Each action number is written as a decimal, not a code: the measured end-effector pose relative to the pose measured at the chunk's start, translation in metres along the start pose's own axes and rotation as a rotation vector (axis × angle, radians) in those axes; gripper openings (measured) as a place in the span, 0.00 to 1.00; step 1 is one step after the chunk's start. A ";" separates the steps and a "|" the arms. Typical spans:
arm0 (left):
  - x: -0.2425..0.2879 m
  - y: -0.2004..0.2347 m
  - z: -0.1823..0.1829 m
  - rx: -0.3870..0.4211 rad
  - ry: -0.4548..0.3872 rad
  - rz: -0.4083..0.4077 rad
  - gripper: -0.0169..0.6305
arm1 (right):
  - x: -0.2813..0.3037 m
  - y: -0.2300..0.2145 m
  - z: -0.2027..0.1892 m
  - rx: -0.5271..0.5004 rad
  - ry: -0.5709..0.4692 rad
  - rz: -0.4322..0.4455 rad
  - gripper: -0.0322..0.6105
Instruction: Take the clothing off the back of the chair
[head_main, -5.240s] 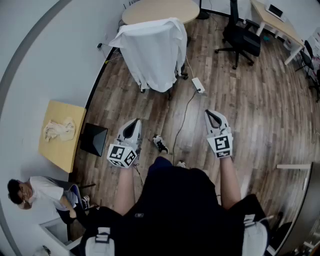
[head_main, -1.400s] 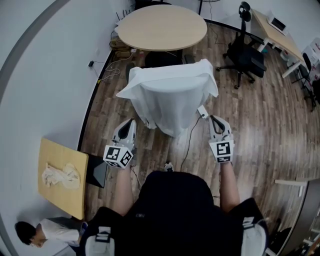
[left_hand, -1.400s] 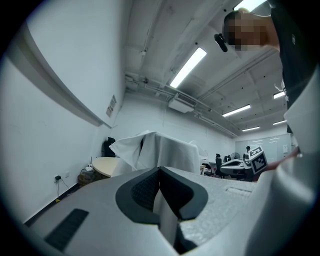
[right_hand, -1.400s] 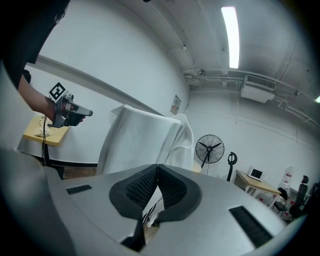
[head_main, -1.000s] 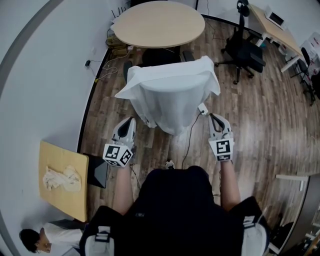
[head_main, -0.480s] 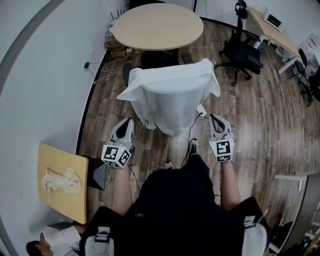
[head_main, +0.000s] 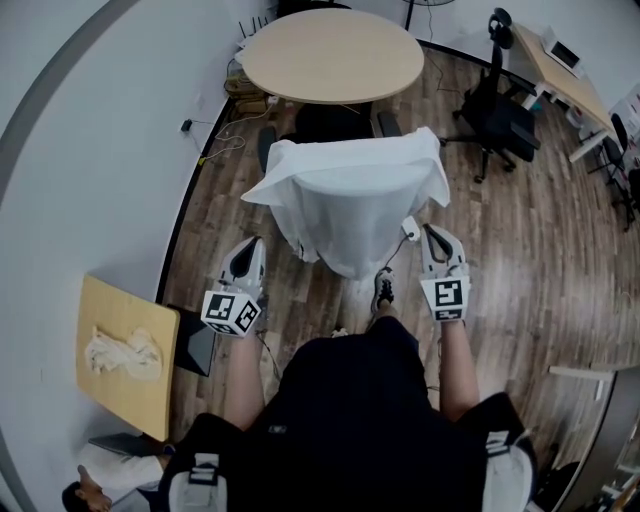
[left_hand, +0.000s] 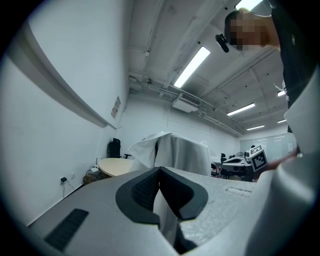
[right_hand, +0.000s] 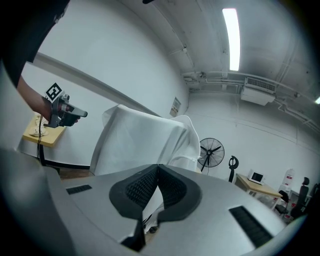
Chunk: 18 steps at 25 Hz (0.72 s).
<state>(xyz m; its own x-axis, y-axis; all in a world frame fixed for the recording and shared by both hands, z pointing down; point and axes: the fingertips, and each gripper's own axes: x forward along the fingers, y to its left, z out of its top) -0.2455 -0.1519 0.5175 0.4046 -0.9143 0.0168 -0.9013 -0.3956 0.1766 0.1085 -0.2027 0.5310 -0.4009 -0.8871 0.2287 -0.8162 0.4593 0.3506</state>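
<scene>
A white garment (head_main: 350, 195) hangs over the back of a chair, covering it almost to the floor. In the head view my left gripper (head_main: 248, 245) is short of its left lower edge and my right gripper (head_main: 433, 232) is beside its right lower corner. Neither touches the cloth. Both are shut with nothing between the pads. The left gripper view has the garment (left_hand: 176, 152) straight ahead beyond the left gripper (left_hand: 160, 170). In the right gripper view the garment (right_hand: 142, 140) fills the middle, just beyond the right gripper (right_hand: 158, 167).
A round wooden table (head_main: 335, 55) stands behind the chair. A black office chair (head_main: 505, 100) and a desk (head_main: 572, 68) are at the right. A small yellow table (head_main: 125, 345) with a cloth is by the left wall. A power strip (head_main: 411, 228) lies on the floor.
The person has stepped forward, one shoe now showing ahead. The draped chair sits closer to both grippers, which stay shut.
</scene>
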 end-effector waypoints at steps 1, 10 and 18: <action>0.001 0.001 0.001 0.002 0.000 0.004 0.03 | 0.002 0.000 0.002 -0.002 -0.008 0.001 0.04; 0.021 -0.001 0.020 0.040 -0.041 0.013 0.03 | -0.002 -0.033 0.055 -0.028 -0.122 -0.053 0.04; 0.040 0.001 0.030 0.050 -0.050 0.016 0.03 | 0.010 -0.065 0.057 -0.059 -0.111 -0.117 0.06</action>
<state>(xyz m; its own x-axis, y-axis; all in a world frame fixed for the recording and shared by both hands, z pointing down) -0.2349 -0.1917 0.4885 0.3834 -0.9231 -0.0300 -0.9145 -0.3840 0.1276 0.1342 -0.2443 0.4587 -0.3510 -0.9327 0.0826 -0.8352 0.3517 0.4228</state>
